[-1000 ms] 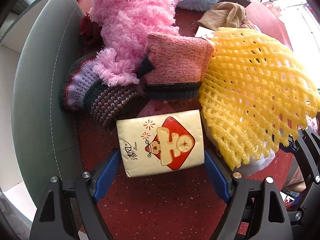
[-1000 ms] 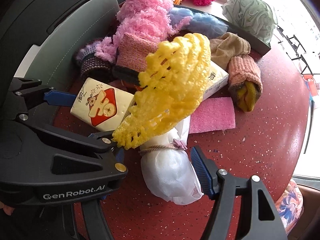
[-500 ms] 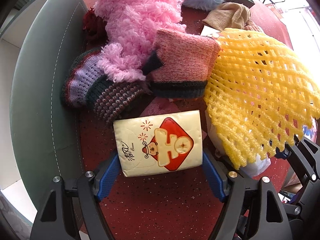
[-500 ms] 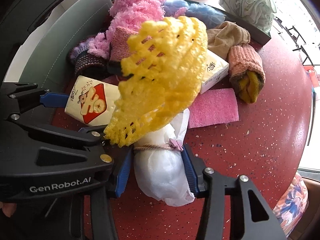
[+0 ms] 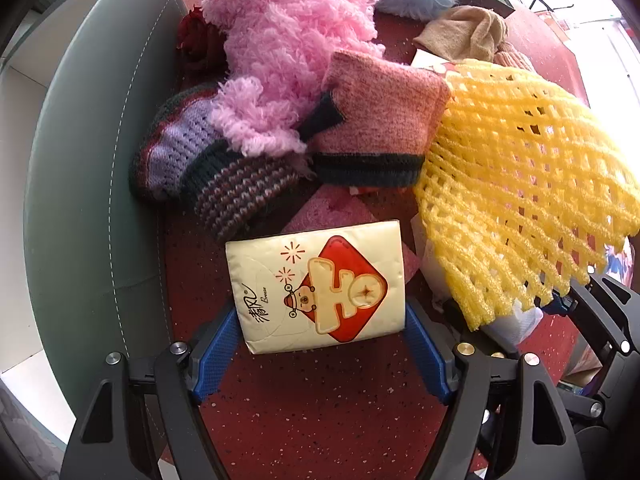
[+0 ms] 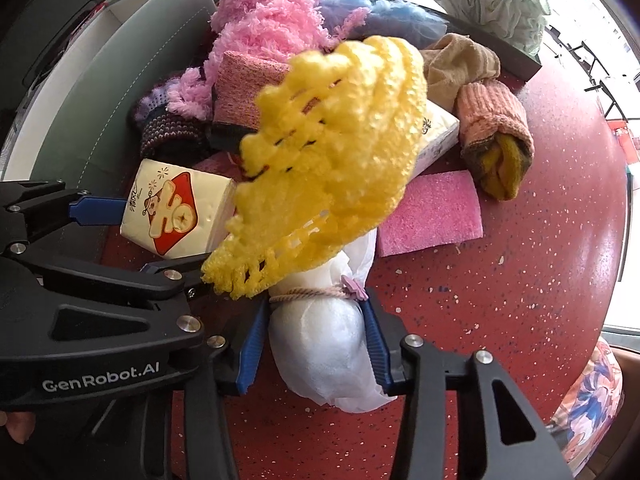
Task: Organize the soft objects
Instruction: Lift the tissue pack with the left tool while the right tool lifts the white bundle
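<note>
While the left gripper (image 5: 320,340) clamps the tissue pack (image 5: 316,286) between its blue pads, the pack's near end sits in the jaws and its far end points toward the knit pile. In the right wrist view, the right gripper (image 6: 314,344) squeezes the white bundle (image 6: 324,344), yellow foam net (image 6: 332,168) draped above.

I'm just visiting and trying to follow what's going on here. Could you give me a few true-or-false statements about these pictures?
1. The left tongs grip a tissue pack. True.
2. The right tongs are wide open around nothing. False: they squeeze a white tied bundle.
3. The yellow foam net lies flat on the table. False: it stands over the bundle.
4. A pink sponge lies on the table. True.
</note>
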Motion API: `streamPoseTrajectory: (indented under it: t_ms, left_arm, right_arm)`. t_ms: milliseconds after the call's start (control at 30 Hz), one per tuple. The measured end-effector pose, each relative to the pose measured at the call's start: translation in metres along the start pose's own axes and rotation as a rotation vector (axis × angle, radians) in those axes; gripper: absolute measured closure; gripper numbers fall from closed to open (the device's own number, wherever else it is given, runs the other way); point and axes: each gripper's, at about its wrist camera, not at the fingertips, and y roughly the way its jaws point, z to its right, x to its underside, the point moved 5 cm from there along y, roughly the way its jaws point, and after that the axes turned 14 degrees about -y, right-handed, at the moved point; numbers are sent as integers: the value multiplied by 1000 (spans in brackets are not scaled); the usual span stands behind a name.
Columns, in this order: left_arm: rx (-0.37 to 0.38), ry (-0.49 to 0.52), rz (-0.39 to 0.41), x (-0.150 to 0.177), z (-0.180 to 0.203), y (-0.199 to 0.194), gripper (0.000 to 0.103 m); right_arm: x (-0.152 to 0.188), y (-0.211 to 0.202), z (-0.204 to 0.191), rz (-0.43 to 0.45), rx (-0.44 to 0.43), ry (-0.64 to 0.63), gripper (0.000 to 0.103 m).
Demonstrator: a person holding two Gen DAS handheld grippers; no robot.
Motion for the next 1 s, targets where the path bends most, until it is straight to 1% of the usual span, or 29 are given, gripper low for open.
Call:
streamPoseTrajectory:
  t_ms: [67,200,300,467,533,600,667,733,800,900,967,1000]
  left_arm:
    - [-4,4,1,5,-3,1,25]
    - [-20,30,0,23,-10,2,25]
    - [-58,87,-5,45,-16,7,26]
    - [-116,200,-48,92,-25,21,26]
    - [-126,232,-58,106,-27,25,26]
    - [-146,249,-55,114,-29,26,26]
    - [-171,266,-47,124,-32,27,26]
    - [-188,281,-48,136,-37,26,26]
    - [-196,295,-48,148,-43,25,26]
    - [-204,303,-58,152,-57,22,26]
    - [-196,315,-64,153,-64,21,26]
    - [-186,319,-73,147,-65,20,26]
  right_arm:
    - [1,1,-1,-2,-5,4,65]
    - [18,2,4,-2,-12,41,66]
    - [37,4,4,-9,-23,69,67]
    - [69,5,5,-10,-44,145,68]
    - [80,7,5,-12,-53,168,68]
    - [87,11,-1,-22,-54,160,67]
    - [88,17,-4,-23,-29,142,62]
    - [79,25,-13,-18,-23,135,61]
    - [71,27,-19,-14,-22,110,57]
    - [58,34,-29,-29,-6,72,57]
    - [59,37,-36,-39,0,58,63]
    - [58,38,-42,-47,9,48,65]
